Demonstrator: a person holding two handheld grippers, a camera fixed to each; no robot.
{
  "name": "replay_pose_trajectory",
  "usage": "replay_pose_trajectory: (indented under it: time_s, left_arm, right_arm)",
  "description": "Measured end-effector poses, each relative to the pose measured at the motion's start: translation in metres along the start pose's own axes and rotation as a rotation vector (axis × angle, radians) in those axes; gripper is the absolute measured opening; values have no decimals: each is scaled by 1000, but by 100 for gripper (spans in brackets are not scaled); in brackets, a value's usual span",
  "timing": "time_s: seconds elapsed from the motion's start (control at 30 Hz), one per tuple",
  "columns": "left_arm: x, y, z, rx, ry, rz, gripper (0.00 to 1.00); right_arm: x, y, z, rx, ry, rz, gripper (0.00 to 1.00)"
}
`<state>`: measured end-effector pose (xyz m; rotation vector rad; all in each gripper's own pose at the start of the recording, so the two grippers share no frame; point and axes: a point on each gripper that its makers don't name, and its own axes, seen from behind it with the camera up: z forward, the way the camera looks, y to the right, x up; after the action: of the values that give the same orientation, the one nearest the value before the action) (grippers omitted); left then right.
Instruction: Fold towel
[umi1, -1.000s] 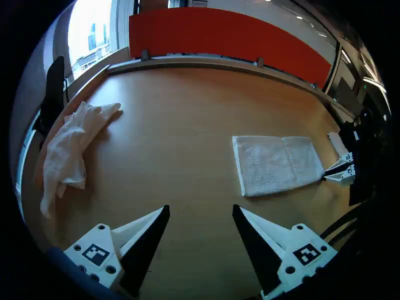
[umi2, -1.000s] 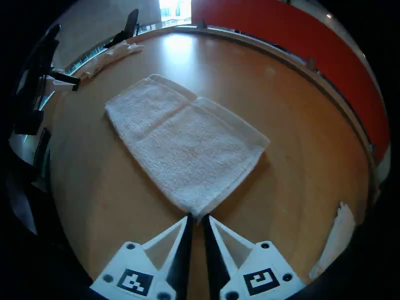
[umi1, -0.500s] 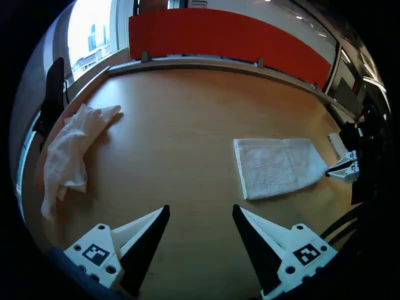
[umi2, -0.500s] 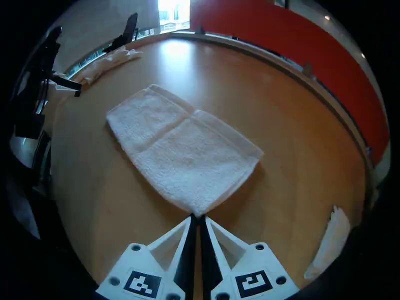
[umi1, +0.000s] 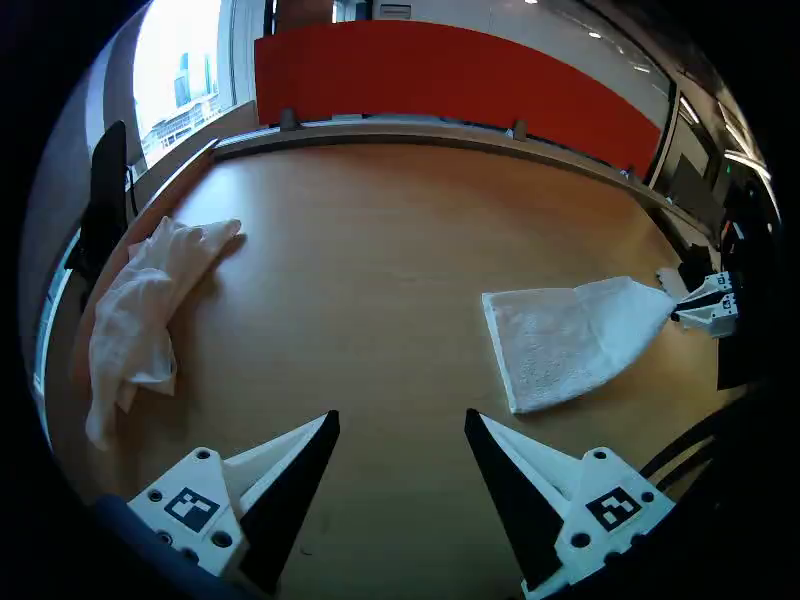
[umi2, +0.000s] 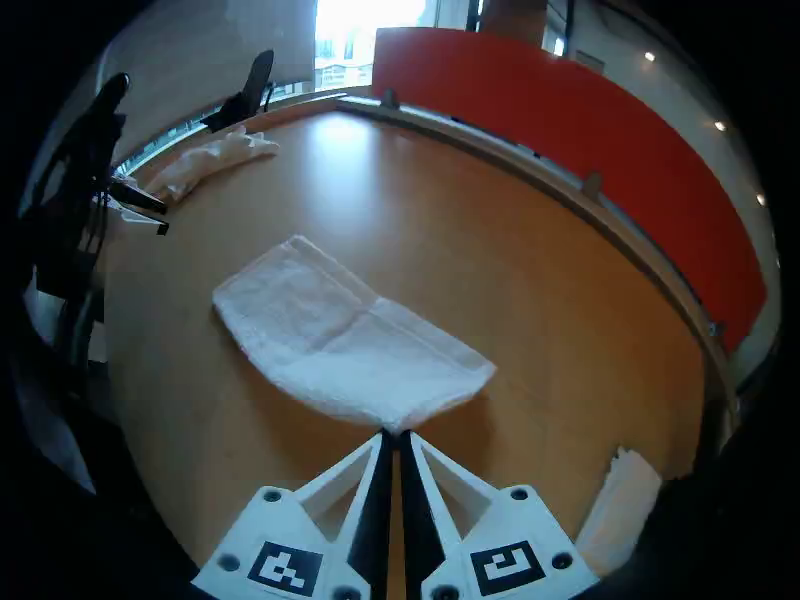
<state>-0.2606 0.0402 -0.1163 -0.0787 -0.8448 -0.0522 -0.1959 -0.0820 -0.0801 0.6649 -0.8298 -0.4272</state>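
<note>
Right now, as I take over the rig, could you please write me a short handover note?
Left gripper: open, holding nothing, above bare table.
Right gripper: shut on the near corner of the towel; that corner is raised, the rest lies flat on the table.
A crumpled cloth lies apart near the table's edge.
Done: corner gripped and lifted; a crease crosses the towel.
Left: probably carry the corner over to fold, then release.
</note>
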Motion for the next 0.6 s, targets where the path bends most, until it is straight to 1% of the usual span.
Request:
replay_pose_trajectory:
  time_s: [0.3, 0.6]
  left_arm:
    - [4, 1, 0, -2, 7, 0, 93]
    - [6, 3, 0, -5, 12, 3, 93]
  right_arm:
    - [16, 17, -20, -43, 29, -14, 5]
    - [32, 24, -41, -66, 58, -47, 5]
